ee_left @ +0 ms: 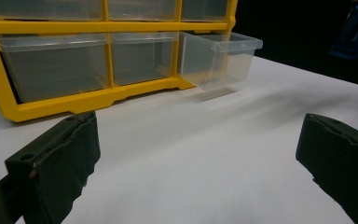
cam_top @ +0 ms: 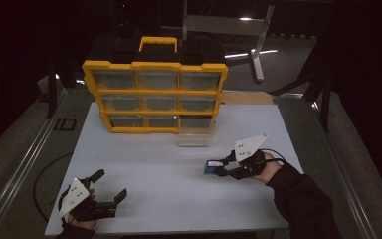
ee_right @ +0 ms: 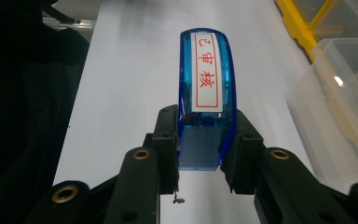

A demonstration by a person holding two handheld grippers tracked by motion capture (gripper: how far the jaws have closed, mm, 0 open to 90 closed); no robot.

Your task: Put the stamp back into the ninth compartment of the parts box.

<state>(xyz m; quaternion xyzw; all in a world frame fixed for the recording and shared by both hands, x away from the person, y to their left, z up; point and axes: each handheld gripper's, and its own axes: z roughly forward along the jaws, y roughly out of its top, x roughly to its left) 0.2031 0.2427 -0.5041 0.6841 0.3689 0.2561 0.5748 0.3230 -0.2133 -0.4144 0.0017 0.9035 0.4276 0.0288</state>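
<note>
while organizer (cam_top: 154,92) stands, drawer (cam_top: 196,132) protrudes.

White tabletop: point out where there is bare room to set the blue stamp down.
The white tabletop is bare between the left tool and the right tool holding the blue stamp. It is crowded only at the back, by the yellow organizer and its pulled-out drawer.

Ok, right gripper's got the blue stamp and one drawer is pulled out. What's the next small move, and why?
Probably carry the blue stamp toward the pulled-out clear drawer. The right gripper is shut on it, and that bottom-right drawer is the one open spot in the yellow organizer. The left gripper sits open, apart.
</note>
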